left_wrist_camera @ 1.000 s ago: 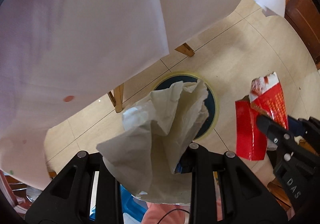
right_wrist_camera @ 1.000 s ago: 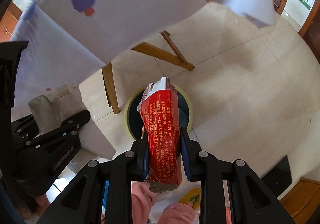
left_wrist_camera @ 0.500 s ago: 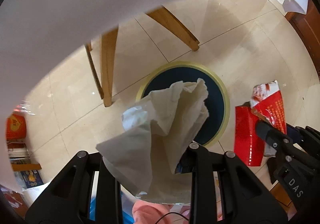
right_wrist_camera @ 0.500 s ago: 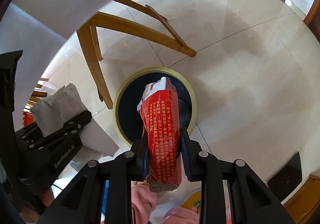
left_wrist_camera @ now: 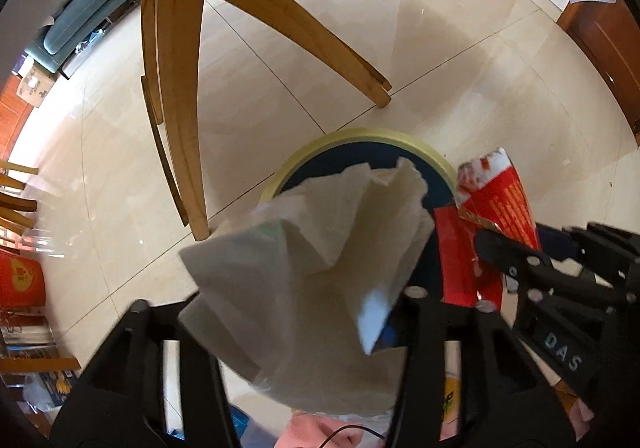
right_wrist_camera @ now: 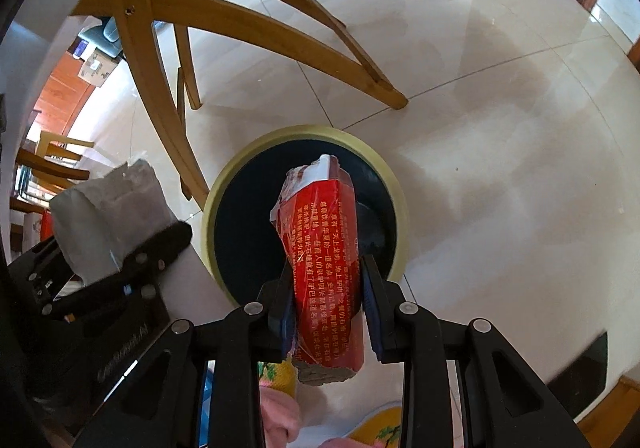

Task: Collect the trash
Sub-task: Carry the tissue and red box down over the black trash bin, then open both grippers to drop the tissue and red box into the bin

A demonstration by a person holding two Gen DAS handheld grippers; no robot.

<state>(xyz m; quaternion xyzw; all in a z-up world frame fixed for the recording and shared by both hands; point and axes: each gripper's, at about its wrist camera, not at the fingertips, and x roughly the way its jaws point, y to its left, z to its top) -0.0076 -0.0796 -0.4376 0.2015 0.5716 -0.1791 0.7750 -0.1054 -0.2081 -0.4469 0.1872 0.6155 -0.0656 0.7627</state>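
Both hand-held tools hang over a round bin with a pale yellow rim and a dark blue inside, which stands on the glossy cream tile floor just beside the splayed legs of a light wooden chair. The left gripper is clenched on a crumpled sheet of off-white tissue paper; the paper billows out ahead of the fingers and, seen from the left wrist, its far edge lies over the near part of the bin mouth, though how much of it is truly above the opening I cannot tell. The right gripper is clamped on a torn red cardboard carton printed with yellow lettering, held upright between the blue-padded fingers, its ragged top pointing into the dark opening. As I judge it, the step in hand is the drop, with both pieces carried and neither yet let go. To do it well, each tool should be brought squarely over the middle of the opening and lowered a little before it opens, since the tissue is light and may drift or cling to a pad, while the stiff carton could catch the rim and tip out onto the floor; letting go one at a time, carton first, would keep the two tools from knocking together
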